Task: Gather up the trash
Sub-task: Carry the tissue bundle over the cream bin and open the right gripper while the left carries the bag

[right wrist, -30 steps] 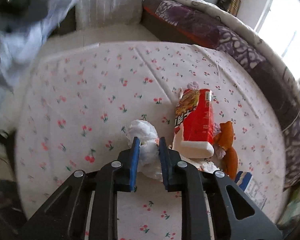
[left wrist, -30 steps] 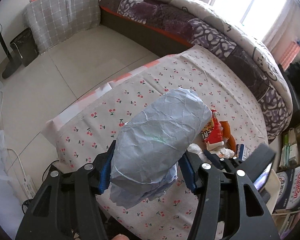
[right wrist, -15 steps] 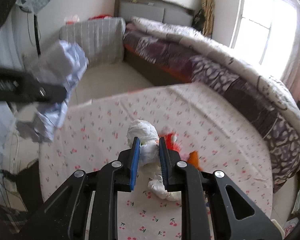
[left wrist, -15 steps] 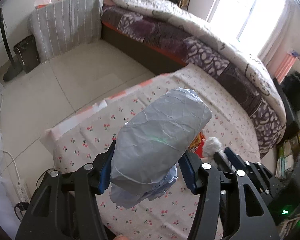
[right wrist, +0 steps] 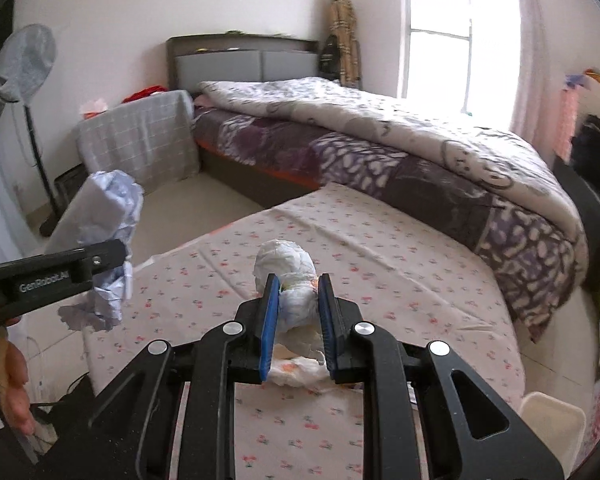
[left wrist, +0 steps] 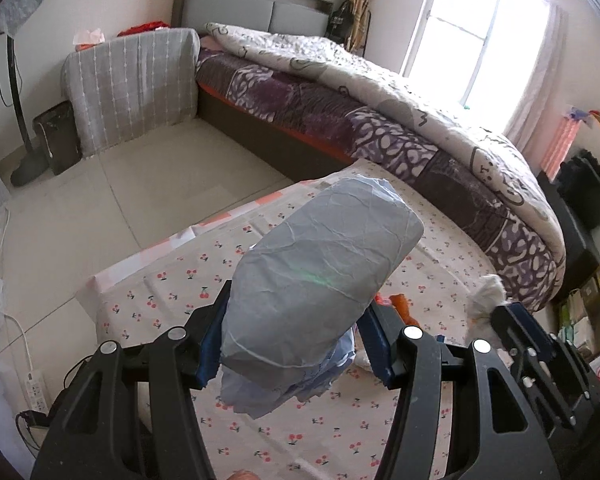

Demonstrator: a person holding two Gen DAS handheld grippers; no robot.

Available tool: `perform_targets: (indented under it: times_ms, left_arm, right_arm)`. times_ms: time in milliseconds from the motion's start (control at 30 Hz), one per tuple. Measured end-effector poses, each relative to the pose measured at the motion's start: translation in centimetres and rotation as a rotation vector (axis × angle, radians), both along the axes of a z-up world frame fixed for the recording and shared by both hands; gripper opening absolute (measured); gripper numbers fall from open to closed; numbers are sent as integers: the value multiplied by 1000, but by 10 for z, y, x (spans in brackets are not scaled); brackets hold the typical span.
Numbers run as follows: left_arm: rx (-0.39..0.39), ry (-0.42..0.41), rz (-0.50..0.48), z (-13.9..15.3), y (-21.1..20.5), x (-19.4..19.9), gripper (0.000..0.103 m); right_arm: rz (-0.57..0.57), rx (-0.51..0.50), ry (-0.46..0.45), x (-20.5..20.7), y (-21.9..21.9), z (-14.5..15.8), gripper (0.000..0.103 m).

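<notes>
Left gripper (left wrist: 292, 344) clamped on a pale blue crumpled bag (left wrist: 320, 280), frame centre, held above the table (left wrist: 148, 300). Right gripper (right wrist: 298, 312) squeezed tight on a white wad (right wrist: 288, 276), centre of right view, also off the surface. Table wears a cherry-print cloth, orange scraps (left wrist: 398, 304) on it at mid right. Bed (left wrist: 380, 112) across upper right, grey-draped chair (left wrist: 136, 84) upper left, fan (right wrist: 24, 64) far left, window (right wrist: 456, 36) top right. Tiled floor (left wrist: 80, 208) left.

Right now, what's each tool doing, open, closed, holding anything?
Left tool: closed on the crumpled blue-grey paper wad.
Right tool: closed on the white crumpled tissue wad.
</notes>
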State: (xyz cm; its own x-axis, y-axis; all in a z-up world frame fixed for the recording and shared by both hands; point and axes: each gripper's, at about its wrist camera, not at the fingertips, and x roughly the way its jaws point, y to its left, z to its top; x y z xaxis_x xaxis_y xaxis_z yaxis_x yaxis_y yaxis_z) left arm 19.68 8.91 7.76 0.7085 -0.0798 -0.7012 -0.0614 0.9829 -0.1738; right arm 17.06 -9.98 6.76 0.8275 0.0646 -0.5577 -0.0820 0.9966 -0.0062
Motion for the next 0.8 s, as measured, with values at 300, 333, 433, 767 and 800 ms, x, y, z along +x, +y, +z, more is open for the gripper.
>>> perform_targets:
  times_ms: [300, 333, 433, 767, 800]
  left_arm:
    - [46, -11, -37, -11, -40, -10, 58]
    - [52, -10, -44, -12, -45, -11, 58]
    - [76, -4, -71, -20, -62, -14, 58]
    - [73, 22, -139, -43, -112, -21, 58]
    - [73, 16, -139, -42, -113, -21, 58]
  right_arm:
    - [-150, 23, 6, -20, -48, -13, 19]
    - [-168, 33, 15, -21, -55, -17, 19]
    - [-196, 40, 36, -24, -65, -24, 19]
    - [-278, 20, 34, -39, -97, -27, 19]
    - [-285, 19, 33, -40, -101, -26, 19]
